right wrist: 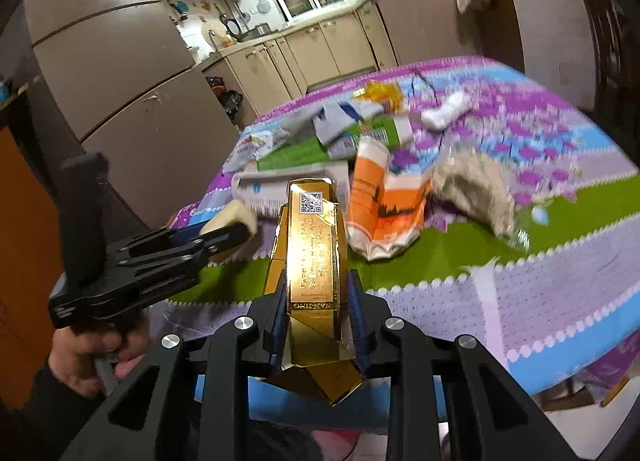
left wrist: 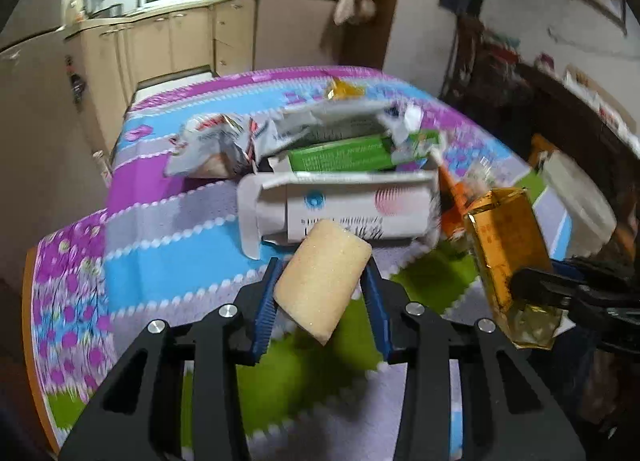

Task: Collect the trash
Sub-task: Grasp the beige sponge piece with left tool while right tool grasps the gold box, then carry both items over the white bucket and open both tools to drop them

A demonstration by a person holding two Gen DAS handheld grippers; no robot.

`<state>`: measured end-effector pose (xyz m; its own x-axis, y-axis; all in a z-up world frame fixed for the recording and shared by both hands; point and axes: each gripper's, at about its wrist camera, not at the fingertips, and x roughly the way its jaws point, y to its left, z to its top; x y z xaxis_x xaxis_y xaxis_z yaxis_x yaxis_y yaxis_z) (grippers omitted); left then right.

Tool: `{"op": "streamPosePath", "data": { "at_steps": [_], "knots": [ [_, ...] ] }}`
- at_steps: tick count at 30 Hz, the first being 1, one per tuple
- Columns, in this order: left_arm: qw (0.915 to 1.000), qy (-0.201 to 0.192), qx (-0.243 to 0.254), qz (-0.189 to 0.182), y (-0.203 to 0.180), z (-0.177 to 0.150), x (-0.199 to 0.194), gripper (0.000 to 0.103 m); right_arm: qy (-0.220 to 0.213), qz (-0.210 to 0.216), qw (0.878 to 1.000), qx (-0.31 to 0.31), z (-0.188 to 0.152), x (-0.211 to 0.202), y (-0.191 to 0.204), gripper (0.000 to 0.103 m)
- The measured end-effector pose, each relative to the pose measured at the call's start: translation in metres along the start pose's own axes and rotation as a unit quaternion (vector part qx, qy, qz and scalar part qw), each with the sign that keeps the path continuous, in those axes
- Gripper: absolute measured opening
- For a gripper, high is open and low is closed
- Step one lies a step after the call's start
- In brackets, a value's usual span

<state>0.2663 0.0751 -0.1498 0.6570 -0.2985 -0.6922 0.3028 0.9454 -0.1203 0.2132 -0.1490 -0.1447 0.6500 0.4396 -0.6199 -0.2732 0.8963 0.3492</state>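
My left gripper (left wrist: 322, 285) is shut on a pale yellow foam block (left wrist: 322, 277) and holds it above the table's near edge; both also show in the right wrist view (right wrist: 230, 223). My right gripper (right wrist: 318, 301) is shut on a crumpled gold carton (right wrist: 316, 261), also seen at the right of the left wrist view (left wrist: 508, 257). Trash lies on the flowered tablecloth (left wrist: 160, 245): a white box (left wrist: 340, 209), a green box (left wrist: 340, 157), a silver wrapper (left wrist: 216, 145), an orange and white bag (right wrist: 380, 205), a beige crumpled bag (right wrist: 476, 185), a yellow wrapper (right wrist: 382, 93).
A white crumpled tissue (right wrist: 446, 111) lies at the far side of the table. Kitchen cabinets (right wrist: 332, 41) and a fridge (right wrist: 120, 73) stand behind the table. A dark cabinet (left wrist: 560, 109) stands to the right.
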Motion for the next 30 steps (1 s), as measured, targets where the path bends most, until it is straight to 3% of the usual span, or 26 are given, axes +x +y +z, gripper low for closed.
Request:
{"op": "streamPosePath", "data": {
  "at_steps": [7,16,19,30],
  "knots": [
    [0.9948,-0.079,-0.054,0.037,-0.011,0.007,-0.062,0.038,-0.092,-0.058,0.99,-0.085,0.02,-0.044,0.03,0.028],
    [0.9711,-0.208,-0.073,0.092,-0.057,0.045,-0.147,0.038,-0.205,-0.098,0.962,-0.153,0.063,-0.112,0.057,0.028],
    [0.9678,-0.224,-0.07,0.092,-0.07,0.05,-0.158,0.038,-0.229,-0.105,0.954,-0.161,0.075,-0.133,0.059,0.028],
    [0.9671,-0.239,-0.048,0.073,-0.107,0.072,-0.164,0.038,-0.245,-0.125,0.95,-0.15,0.089,-0.177,0.041,0.028]
  ]
}}
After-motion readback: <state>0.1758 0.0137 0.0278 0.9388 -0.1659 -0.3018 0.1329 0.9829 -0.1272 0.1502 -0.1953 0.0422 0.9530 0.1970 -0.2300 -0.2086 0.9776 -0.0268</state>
